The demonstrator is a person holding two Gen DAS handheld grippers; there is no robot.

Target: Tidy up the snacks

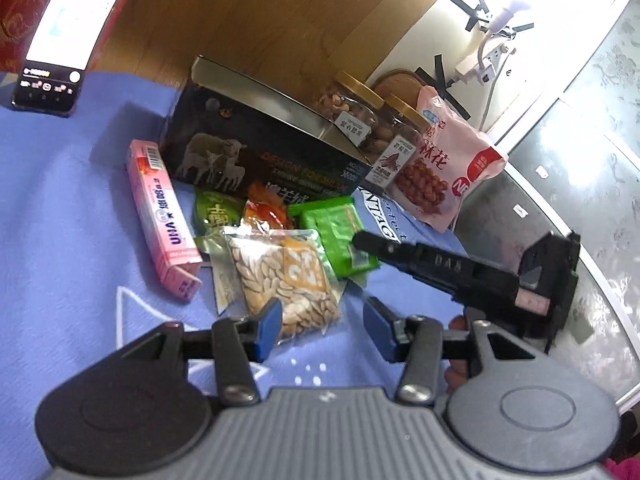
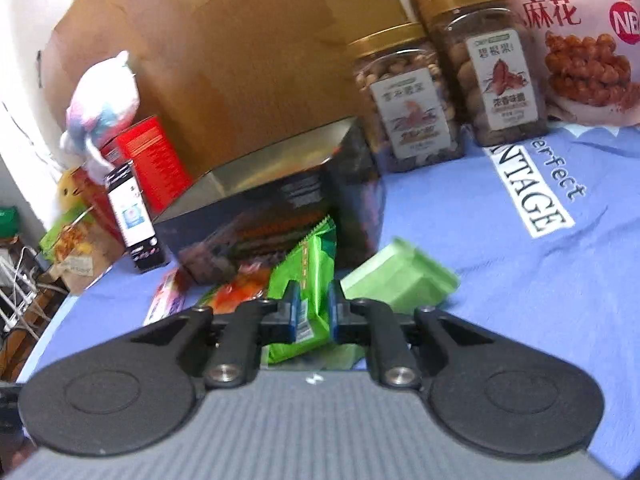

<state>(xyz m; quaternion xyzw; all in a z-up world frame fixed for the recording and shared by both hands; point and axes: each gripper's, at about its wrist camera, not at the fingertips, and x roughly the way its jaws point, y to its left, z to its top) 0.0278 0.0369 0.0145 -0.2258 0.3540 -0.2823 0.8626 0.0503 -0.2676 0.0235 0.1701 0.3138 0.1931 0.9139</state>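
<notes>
Item: green snack packet (image 2: pixel 310 280), beside the dark open box (image 2: pixel 280 216) on the blue-clothed bench (image 2: pixel 500 280); your right hand-held gripper (image 2: pixel 314 312) clamped it. Your left hand-held gripper (image 1: pixel 320 324) stood open over the seed packet (image 1: pixel 288 280).

Bare blue cloth (image 1: pixel 60 208) lies open along the near and left part of the table, left of the pink box (image 1: pixel 162 216). The middle is crowded: the open black box (image 1: pixel 256 140) stands across the way, with a seed packet (image 1: pixel 288 280), green wrapped snacks (image 1: pixel 340 232) and an orange packet (image 1: pixel 266 210) heaped against its near side. Toward the far right edge two gold-lidded nut jars (image 2: pixel 404 100) and a pink snack bag (image 1: pixel 452 160) stand close together; the printed cloth (image 2: pixel 540 208) before them is free. A phone (image 1: pixel 60 36) occupies the far left corner.
</notes>
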